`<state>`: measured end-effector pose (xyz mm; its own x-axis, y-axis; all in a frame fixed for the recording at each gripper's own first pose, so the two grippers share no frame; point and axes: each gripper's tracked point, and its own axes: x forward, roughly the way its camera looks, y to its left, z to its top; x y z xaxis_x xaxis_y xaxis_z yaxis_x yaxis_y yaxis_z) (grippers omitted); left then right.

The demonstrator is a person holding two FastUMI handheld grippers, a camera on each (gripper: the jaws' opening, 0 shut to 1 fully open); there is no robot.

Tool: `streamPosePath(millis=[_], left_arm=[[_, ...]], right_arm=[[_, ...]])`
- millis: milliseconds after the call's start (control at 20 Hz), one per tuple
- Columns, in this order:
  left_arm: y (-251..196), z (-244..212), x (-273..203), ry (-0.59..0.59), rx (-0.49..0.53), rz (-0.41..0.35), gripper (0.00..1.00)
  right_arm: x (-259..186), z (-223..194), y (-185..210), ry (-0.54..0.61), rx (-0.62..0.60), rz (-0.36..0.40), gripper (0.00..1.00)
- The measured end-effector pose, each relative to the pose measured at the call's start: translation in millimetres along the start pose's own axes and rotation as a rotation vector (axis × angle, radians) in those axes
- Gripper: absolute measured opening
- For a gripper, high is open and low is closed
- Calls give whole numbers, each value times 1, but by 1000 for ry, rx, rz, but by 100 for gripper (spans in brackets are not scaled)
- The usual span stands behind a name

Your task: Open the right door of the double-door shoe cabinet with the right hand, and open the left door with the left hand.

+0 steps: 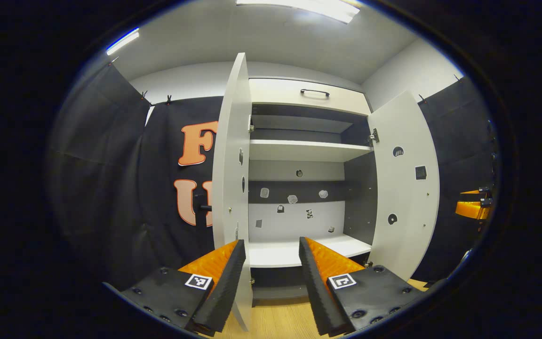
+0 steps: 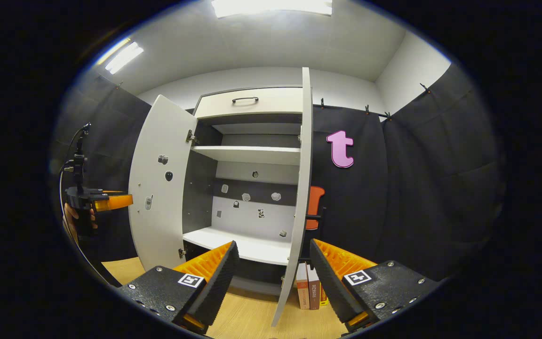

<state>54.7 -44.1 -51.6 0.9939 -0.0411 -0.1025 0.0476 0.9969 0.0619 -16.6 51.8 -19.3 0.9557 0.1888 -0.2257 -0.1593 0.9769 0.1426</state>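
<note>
Left gripper [image 1: 271,278], its two ridged black fingers spread wide and holding nothing, frames the lower edge of the left door [image 1: 229,155] of the shoe cabinet [image 1: 299,150], the door's thin edge passing just beside the gripper's left finger; whether they touch cannot be told. Right gripper [image 2: 273,282], likewise wide apart and empty, sits astride the lower edge of the right door [image 2: 301,188] in the right gripper view, the panel running up between its fingers. Both doors stand swung well out from the carcass, so by this evidence the task appears near its end. Beyond the fingers lie the wooden floor [image 2: 247,320] and a few books [image 2: 309,292] standing beside the cabinet's base. Farther in, the bare white shelves [image 1: 299,149] and a top drawer [image 1: 308,94] with a dark handle are exposed. Each door looks a stiff, flat, smooth-faced board, probably light on its hinges and slippery across the face; the surest hold would seem the free vertical edge, pinched across its thickness, or the dark knob [image 2: 315,217] jutting from the right door's outer face. Across the booth, a hand [image 2: 79,217] holds the other gripper near the left door's inner side.
</note>
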Motion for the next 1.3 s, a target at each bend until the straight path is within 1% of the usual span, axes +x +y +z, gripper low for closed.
streamPosePath(millis=[50, 100, 150, 200, 350, 500, 750, 800, 850, 1300], left_arm=[[-3, 0, -1, 4, 5, -6, 77], [-3, 0, -1, 2, 10, -7, 82], [-4, 0, -1, -4, 17, -4, 87], [-4, 1, 0, -8, 24, -1, 92], [-5, 3, 1, -17, 34, 8, 92], [-7, 5, 4, -24, 29, 12, 93], [-8, 9, 6, -45, 26, 26, 93], [-8, 10, 6, -48, 26, 27, 92], [-6, 11, 7, -52, 28, 33, 92], [-3, 16, 9, -72, 43, 46, 92]], right_arm=[[-2, 0, -1, -3, 0, -5, 93], [-2, 0, -2, -7, -2, -8, 97], [-3, 1, -2, -12, -5, -9, 93], [-4, 1, -1, -15, -9, -7, 93], [-4, 0, 2, -17, -29, -7, 93], [0, 1, 5, -27, -50, -7, 93], [4, 4, 1, -43, -41, -9, 93], [4, 4, 0, -42, -37, -11, 97], [6, 4, -2, -42, -34, -13, 93], [14, 5, 1, -43, -33, -9, 93]])
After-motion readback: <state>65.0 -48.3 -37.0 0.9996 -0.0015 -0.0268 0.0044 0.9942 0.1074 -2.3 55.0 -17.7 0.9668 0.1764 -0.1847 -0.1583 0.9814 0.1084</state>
